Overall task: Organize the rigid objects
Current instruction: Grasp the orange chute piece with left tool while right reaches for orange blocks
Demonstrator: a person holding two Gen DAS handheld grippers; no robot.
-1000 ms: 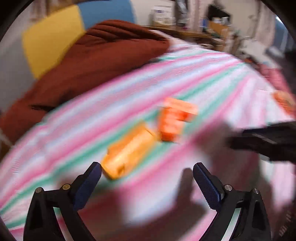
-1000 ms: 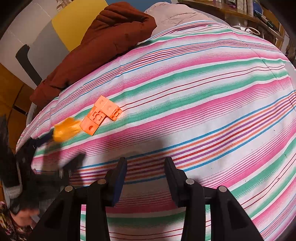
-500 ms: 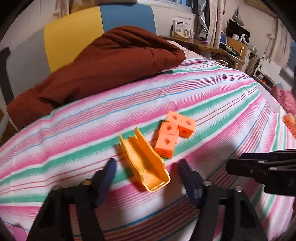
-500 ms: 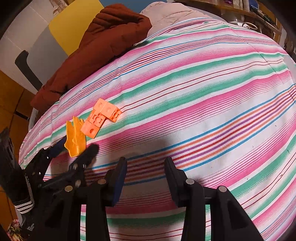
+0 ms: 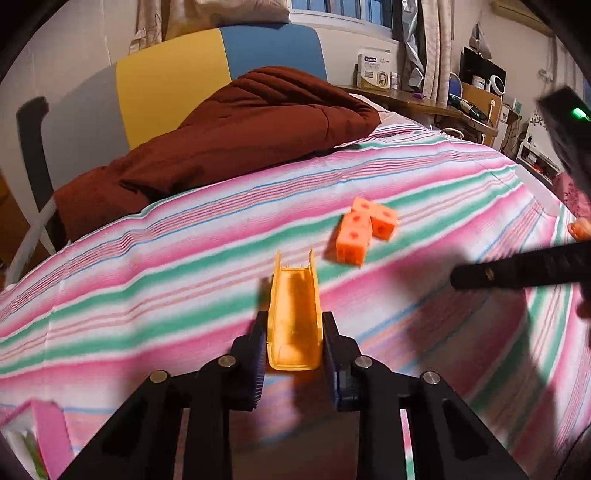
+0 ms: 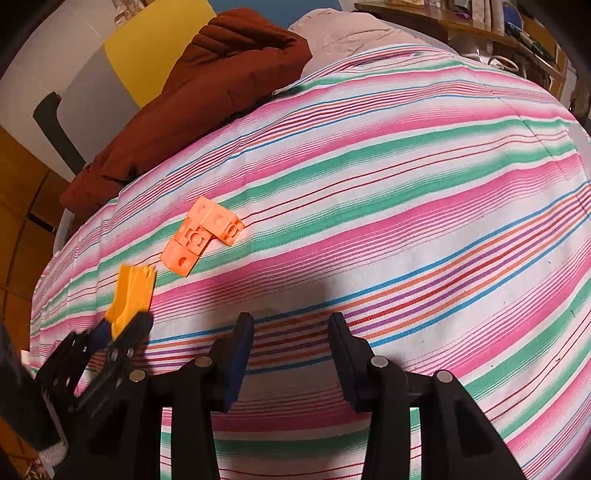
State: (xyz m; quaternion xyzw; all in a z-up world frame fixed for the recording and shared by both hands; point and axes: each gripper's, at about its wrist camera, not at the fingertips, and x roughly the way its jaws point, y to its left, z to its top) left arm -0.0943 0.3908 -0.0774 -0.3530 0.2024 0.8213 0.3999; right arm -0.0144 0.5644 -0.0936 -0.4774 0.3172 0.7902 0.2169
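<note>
The left gripper (image 5: 293, 341) clamps the yellow trough piece (image 5: 294, 317) by its side walls, just short of the orange block cluster (image 5: 364, 230). Carry it level, keeping even pressure. The right gripper (image 6: 291, 354) hangs open, holding nothing, nearer than the cluster.

A bed (image 5: 147, 258) with a striped sheet filled the room; a brown blanket (image 5: 240, 125) lay by a yellow-and-blue headboard (image 5: 221, 62), a cluttered shelf (image 5: 424, 99) stood under the window (image 5: 332, 7).
</note>
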